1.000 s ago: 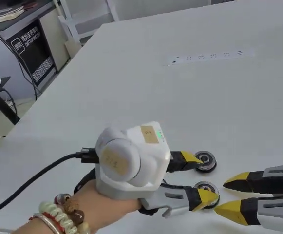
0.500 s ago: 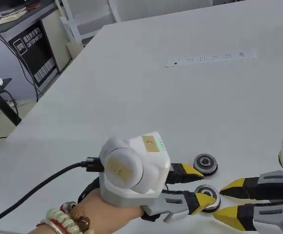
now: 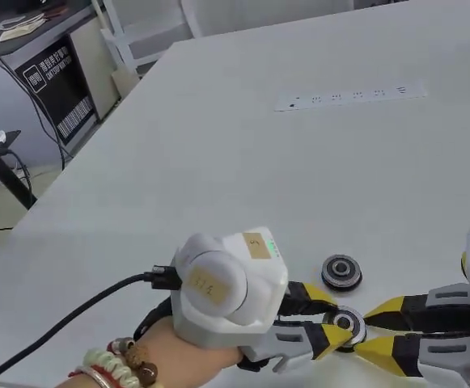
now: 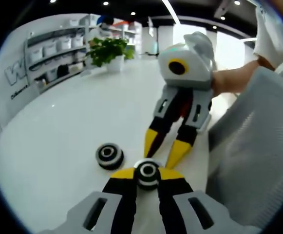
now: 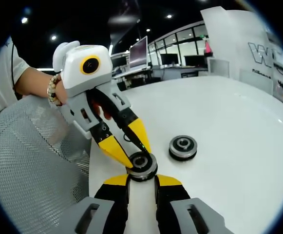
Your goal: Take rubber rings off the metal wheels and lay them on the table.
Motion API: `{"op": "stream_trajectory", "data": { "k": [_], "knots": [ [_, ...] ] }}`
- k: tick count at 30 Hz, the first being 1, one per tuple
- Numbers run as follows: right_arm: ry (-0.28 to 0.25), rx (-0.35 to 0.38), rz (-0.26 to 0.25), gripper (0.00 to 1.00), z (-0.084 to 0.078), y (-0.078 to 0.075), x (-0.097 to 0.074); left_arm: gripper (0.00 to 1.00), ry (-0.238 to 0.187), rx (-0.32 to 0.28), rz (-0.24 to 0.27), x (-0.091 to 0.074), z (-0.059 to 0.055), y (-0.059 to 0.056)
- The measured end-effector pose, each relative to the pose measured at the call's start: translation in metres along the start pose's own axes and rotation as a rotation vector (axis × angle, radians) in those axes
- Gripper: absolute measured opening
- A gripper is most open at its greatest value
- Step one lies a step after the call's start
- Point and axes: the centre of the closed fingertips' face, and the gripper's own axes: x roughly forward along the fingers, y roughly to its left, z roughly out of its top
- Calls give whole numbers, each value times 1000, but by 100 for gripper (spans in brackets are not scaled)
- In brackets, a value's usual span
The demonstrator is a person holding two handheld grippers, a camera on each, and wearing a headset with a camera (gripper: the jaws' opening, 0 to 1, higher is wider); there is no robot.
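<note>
So, starting at the far left of the head view: a dark cabinet (image 3: 52, 81) with a barcode label stands off the edge of the white table (image 3: 243, 162). Then a black cable (image 3: 65, 319) runs over the table's near corner into the back of the left gripper (image 3: 336, 317), held by a hand (image 3: 174, 349) with beaded bracelets (image 3: 109, 360) on the wrist. Its jaws are closed in on the near wheel (image 3: 347, 322), one yellow tip on each side. The left gripper view shows it best: the wheel sits squarely between both tips, touching them, flat on the table.

Just beyond that one and apart from it, the second wheel (image 3: 340, 271) lies flat on its own with nothing touching it. Both wheels are shiny metal in the middle with a black rubber ring (image 5: 182, 156) round the outside, so the rings are on the wheels.

Way up the table there's a white power strip (image 3: 352, 94).

Over on the right, the right gripper (image 3: 362, 331) comes in pointing at the left one, nose to nose. Its jaws are parted a bit, with the yellow tips right up at the near wheel's other side. Honestly can't tell if they touch the ring or just sit beside it. In the right gripper view the wheel sits right at the mouth of its jaws, with bare table showing in the gap behind it.
</note>
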Motion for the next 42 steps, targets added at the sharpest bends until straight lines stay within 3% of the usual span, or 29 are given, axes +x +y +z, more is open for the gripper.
{"op": "stream_trajectory", "data": {
  "k": [5, 11, 16, 18, 25, 27, 32, 38, 42],
  "knots": [
    [0, -18, -3, 15, 0, 0, 0, 15, -7, -12, -6, 0, 0, -3],
    [4, -35, -15, 4, -3, -2, -3, 14, -10, -12, -6, -1, 0, -2],
    [-6, -38, -22, 3, -3, -2, -3, 14, -12, -19, -4, 0, 0, -2],
    [-15, -30, -49, 1, -3, -5, -3, 14, -12, -21, -2, 0, 0, -2],
    [-99, 285, -48, 0, -3, -8, -3, 14, -10, -18, -2, 0, 0, -1],
    [-125, 418, -44, 0, -5, -10, -4, 14, -10, -14, -1, 0, 0, -1],
    [-160, 520, -31, 0, -4, -9, -6, 14, -14, -16, -3, 1, 1, -1],
    [-164, 556, -26, 0, -3, -7, -8, 14, -16, -14, -6, 1, 1, -2],
    [-196, 611, -2, 0, 2, -6, -11, 14, -17, -12, -8, 2, 1, -2]
  ]
}}
